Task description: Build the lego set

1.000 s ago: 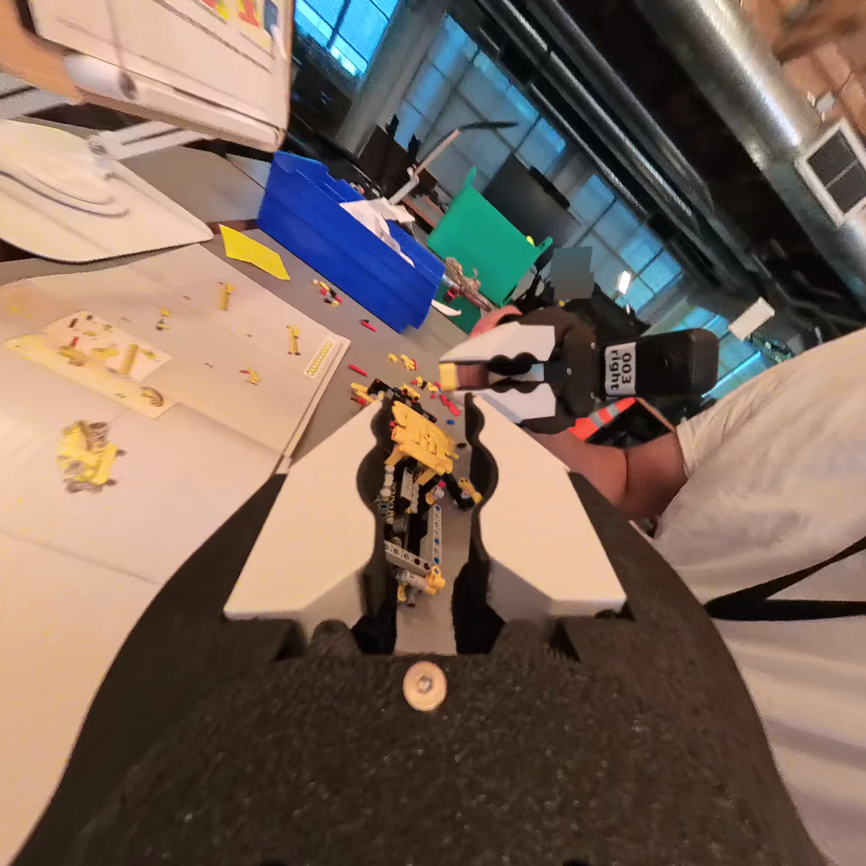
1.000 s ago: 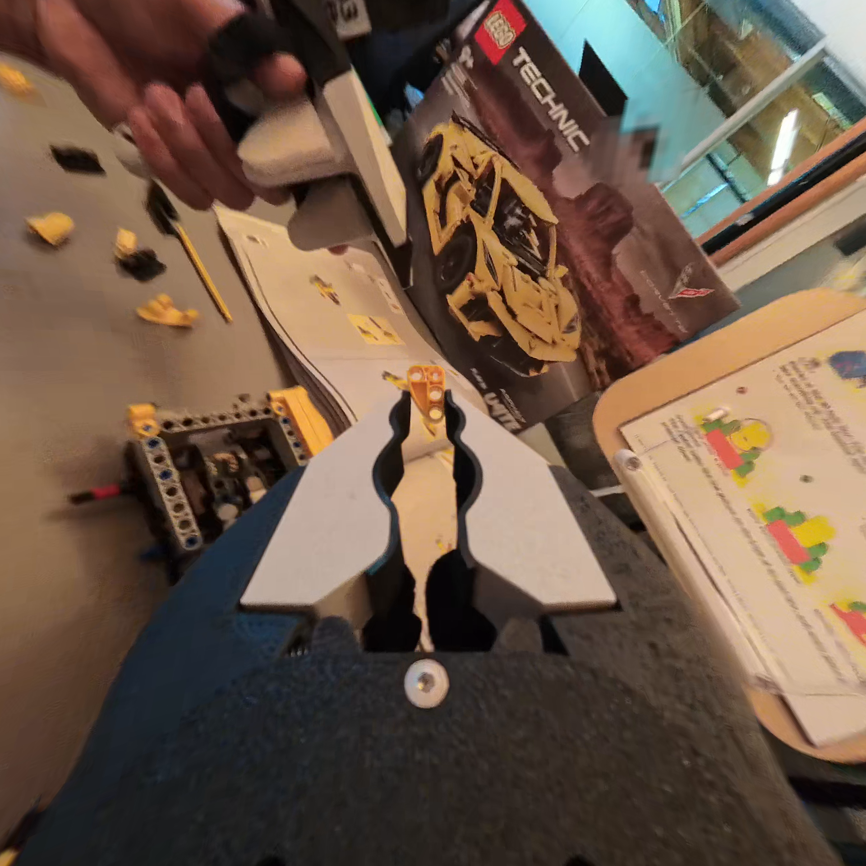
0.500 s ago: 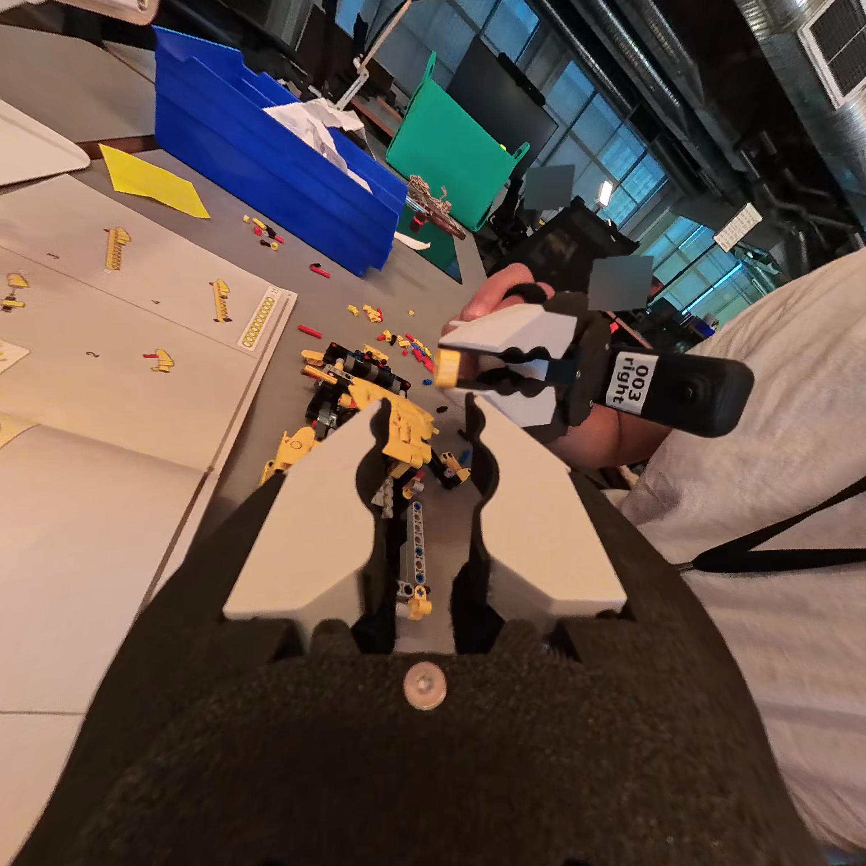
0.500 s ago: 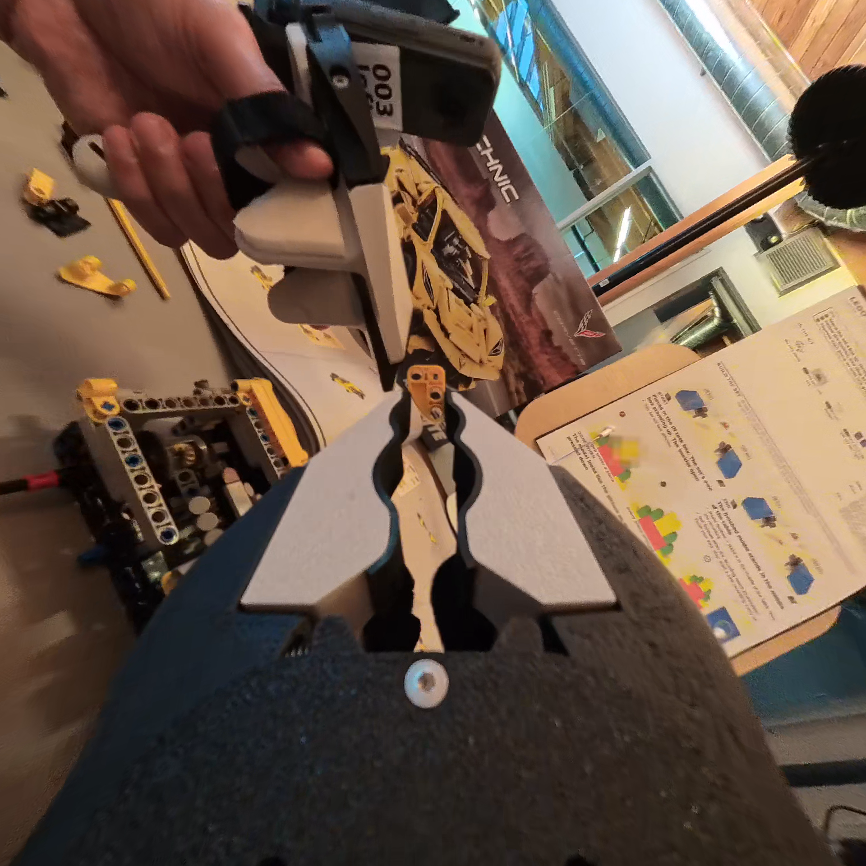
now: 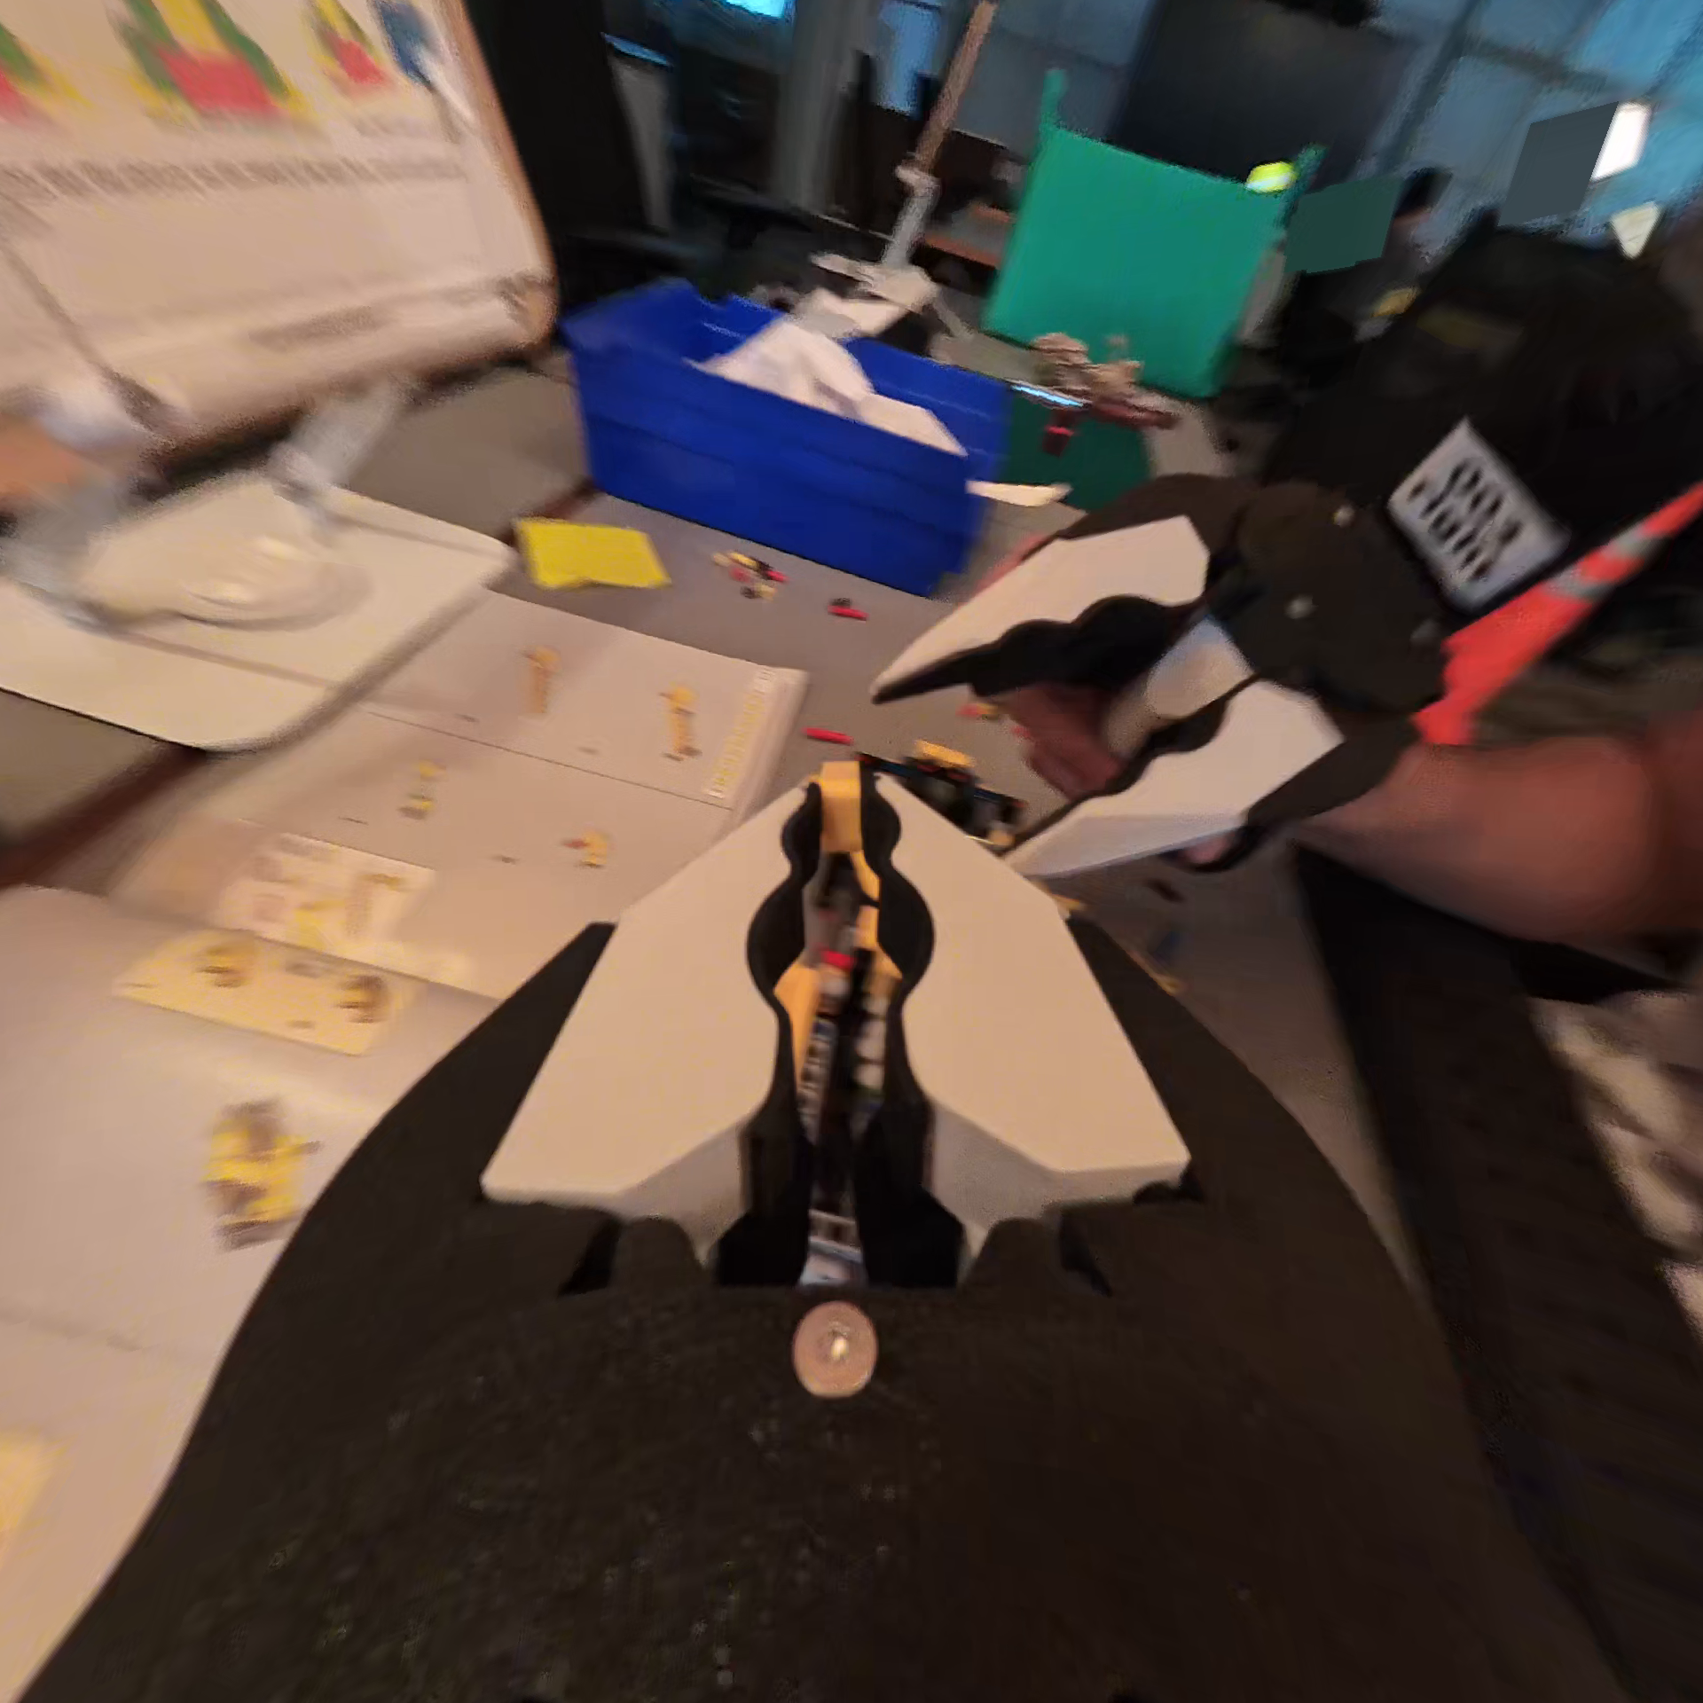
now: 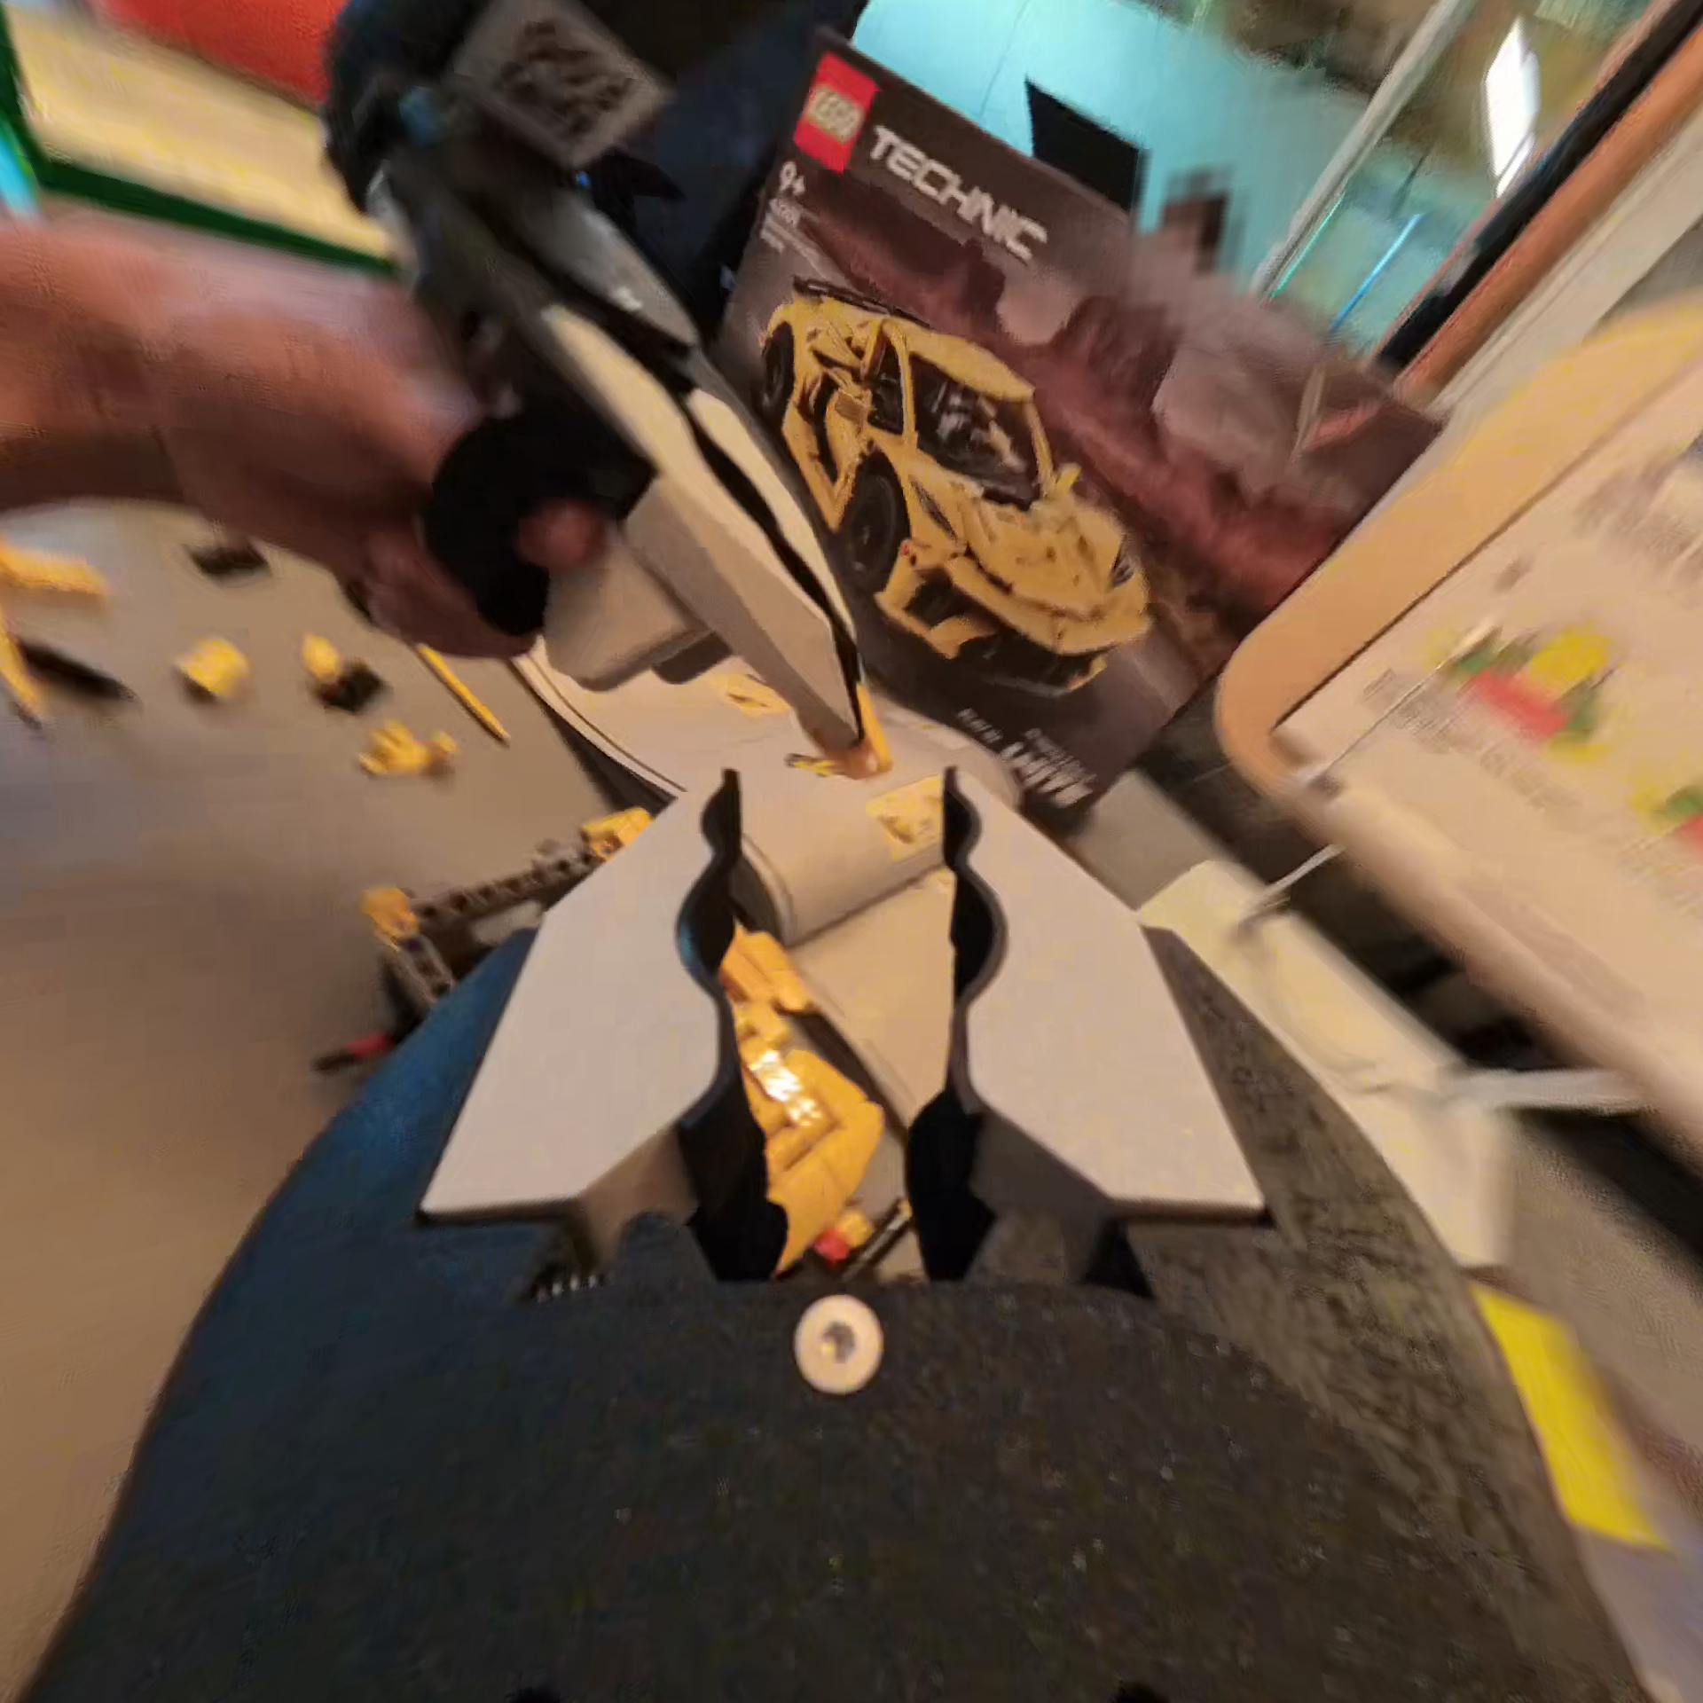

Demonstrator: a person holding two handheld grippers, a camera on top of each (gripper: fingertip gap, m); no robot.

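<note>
My left gripper is shut on a small yellow lego piece, which sticks out a little past its fingertips. The right wrist view shows the same: the left gripper's tips pinch the yellow piece just above my right gripper. My right gripper is open and empty; it also shows in the left wrist view with its jaws spread. The partly built grey and yellow lego model lies on the table below both grippers, partly hidden by them.
An open instruction booklet lies at the left. A blue bin and a green bin stand behind it. The lego set box stands upright at the back. Loose yellow pieces are scattered on the table. A board with printed sheets is at the right. Left and right tips are no more than a few centimetres apart.
The small yellow piece passed from my right gripper to my left: the left jaws closed on it and the right jaws opened and let it go. Both grippers swung and the views blur.
</note>
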